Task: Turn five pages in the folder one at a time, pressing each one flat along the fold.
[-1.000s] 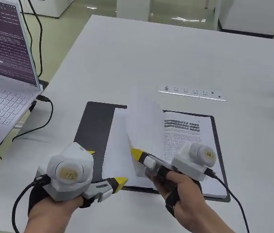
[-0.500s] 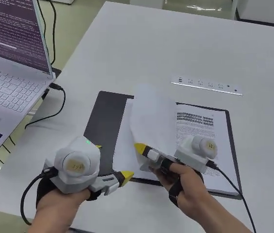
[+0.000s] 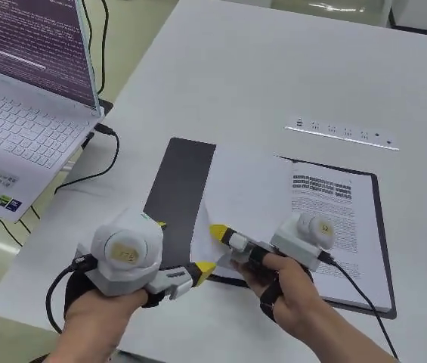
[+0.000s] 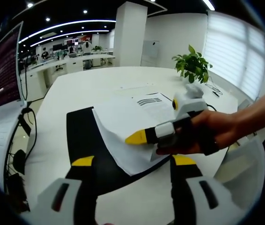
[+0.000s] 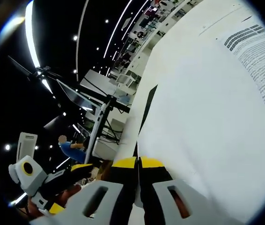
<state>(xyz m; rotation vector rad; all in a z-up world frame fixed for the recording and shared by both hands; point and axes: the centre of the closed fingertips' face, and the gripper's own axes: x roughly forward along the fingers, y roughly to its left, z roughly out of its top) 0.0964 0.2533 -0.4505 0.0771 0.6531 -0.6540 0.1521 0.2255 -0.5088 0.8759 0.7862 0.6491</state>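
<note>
The black flat folder (image 3: pixel 179 181) lies open on the white tabletop (image 3: pixel 236 68), near the front edge, between the two hands. The right hand-held gripper (image 3: pixel 218 233) is clenched on the lower edge of a white sheet of paper (image 3: pixel 236 193). In the right gripper view its two yellow tips stand together with the thin sheet between them. The sheet is lifted and curves over the middle of the folder with a blank side up, so the fold under it is hidden.

To its right a printed page (image 3: pixel 341 219) lies flat in the folder. It has a bold block of text on top, but the letters are too small to read. The lower left part of this page is covered by the right hand (image 3: pixel 285 283).

The left hand-held gripper (image 4: pixel 133 161) is released, with its jaws wide apart, and it holds nothing. It hovers at the near edge of the folder's black left cover, just beside the lifted sheet. In the head view one of its tips is mostly hidden behind its own body.

An open silver laptop (image 3: pixel 24 98) stands at the left and is cut off by the picture edge. Its screen shows lines of text that I cannot read. A white power strip (image 3: pixel 341 133) lies behind the folder, apart from it.
</note>
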